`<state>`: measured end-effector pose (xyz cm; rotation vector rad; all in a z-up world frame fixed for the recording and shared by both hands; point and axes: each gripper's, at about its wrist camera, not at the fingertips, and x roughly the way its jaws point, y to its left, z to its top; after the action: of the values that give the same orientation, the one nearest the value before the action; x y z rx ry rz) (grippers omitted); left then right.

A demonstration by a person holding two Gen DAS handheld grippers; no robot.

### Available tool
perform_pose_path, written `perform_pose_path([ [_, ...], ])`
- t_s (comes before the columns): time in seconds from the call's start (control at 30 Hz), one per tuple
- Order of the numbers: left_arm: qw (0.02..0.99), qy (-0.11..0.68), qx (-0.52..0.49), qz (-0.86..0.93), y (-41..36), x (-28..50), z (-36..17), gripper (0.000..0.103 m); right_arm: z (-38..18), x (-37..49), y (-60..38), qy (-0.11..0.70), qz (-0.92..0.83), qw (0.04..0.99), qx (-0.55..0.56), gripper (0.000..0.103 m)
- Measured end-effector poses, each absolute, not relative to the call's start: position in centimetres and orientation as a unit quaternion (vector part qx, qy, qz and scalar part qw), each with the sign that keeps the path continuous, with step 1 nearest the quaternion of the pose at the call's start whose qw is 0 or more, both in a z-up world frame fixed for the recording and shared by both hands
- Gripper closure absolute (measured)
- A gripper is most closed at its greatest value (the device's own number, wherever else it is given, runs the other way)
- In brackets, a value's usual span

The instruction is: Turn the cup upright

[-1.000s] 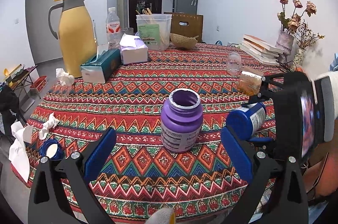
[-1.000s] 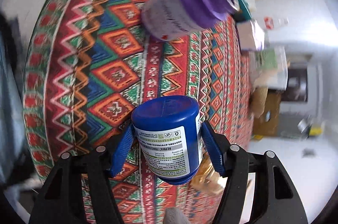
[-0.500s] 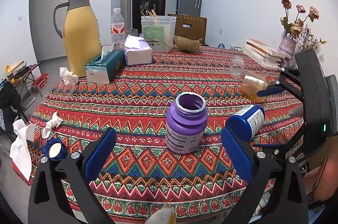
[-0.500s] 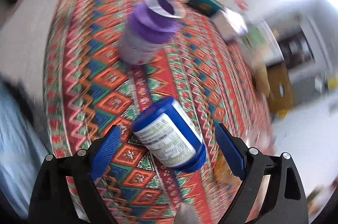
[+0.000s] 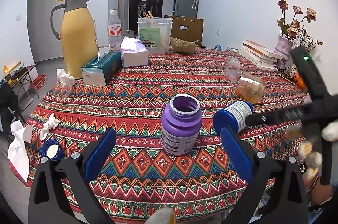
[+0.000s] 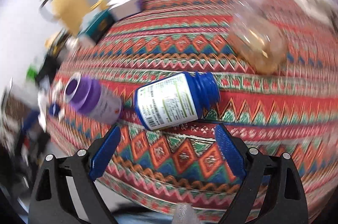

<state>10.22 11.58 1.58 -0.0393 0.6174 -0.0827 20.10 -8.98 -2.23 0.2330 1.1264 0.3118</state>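
Two open pill bottles sit ahead of our jaws on the counter's patterned tablecloth [image 5: 131, 84]. We see the left gripper [image 5: 168, 155] with its blue pads spread wide and nothing between them; just beyond the gap, centred between the jaws, the purple bottle [image 5: 180, 124] stands upright with its mouth open to the ceiling. Beyond the right-hand jaw of that gripper, the blue bottle [image 5: 233, 116] lies on its side, base toward us, and the dark frame of the right gripper reaches in from the right edge.

From the right wrist view, blurred by motion, we find the right gripper [image 6: 168, 152] also spread wide and pinching nothing. The blue bottle [image 6: 175, 101] lies on the cloth just ahead of the gap between these jaws, apart from both pads, its white label facing up and its open neck pointing toward the right-hand jaw's side. The purple bottle [image 6: 93, 99] stands past the left-hand jaw, near the blue one's base. Farther out beyond the right-hand jaw lies an amber clear container [image 6: 257, 42] on its side. Out past the left gripper's left-hand jaw, near the counter's edge, we see a blue cap [image 5: 51, 150] resting inside up
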Motion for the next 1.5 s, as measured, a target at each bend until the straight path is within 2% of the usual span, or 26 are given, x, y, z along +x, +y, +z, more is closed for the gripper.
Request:
perform_pose_path([
  [0.13,0.953,0.300,-0.025,-0.041,11.8,10.1,1.7,0.007,-2.9,21.8,-9.6,0.534,0.094,0.818,0.190,0.016],
  [0.37,0.953,0.298,-0.028,-0.050,12.0,10.1,1.8,0.007,-4.8,23.9,-10.5,0.547,0.032,0.793,0.267,0.016],
  [0.57,0.951,0.302,-0.031,-0.056,11.9,10.4,1.4,0.007,-4.9,24.3,-9.5,0.540,0.035,0.797,0.269,0.016],
  [0.6,0.951,0.303,-0.032,-0.057,11.9,10.4,1.4,0.007,-4.9,24.3,-9.5,0.538,0.037,0.799,0.266,0.017],
  [0.67,0.951,0.303,-0.032,-0.058,11.8,10.5,1.4,0.007,-4.9,24.7,-9.4,0.537,0.056,0.798,0.268,0.027],
  [0.77,0.951,0.303,-0.032,-0.058,11.8,10.4,1.4,0.007,-4.6,25.1,-8.1,0.533,0.077,0.805,0.248,0.038],
  [1.03,0.951,0.303,-0.033,-0.056,11.9,10.4,1.4,0.007,-4.4,25.8,-7.0,0.550,0.126,0.805,0.185,0.041],
  [1.37,0.950,0.307,-0.032,-0.052,12.2,10.3,1.1,0.007,-3.2,22.9,-4.6,0.567,0.197,0.798,-0.042,0.041],
  [1.5,0.949,0.310,-0.034,-0.047,12.5,10.4,1.0,0.007,-3.3,23.0,-4.8,0.586,0.204,0.783,-0.047,0.040],
])
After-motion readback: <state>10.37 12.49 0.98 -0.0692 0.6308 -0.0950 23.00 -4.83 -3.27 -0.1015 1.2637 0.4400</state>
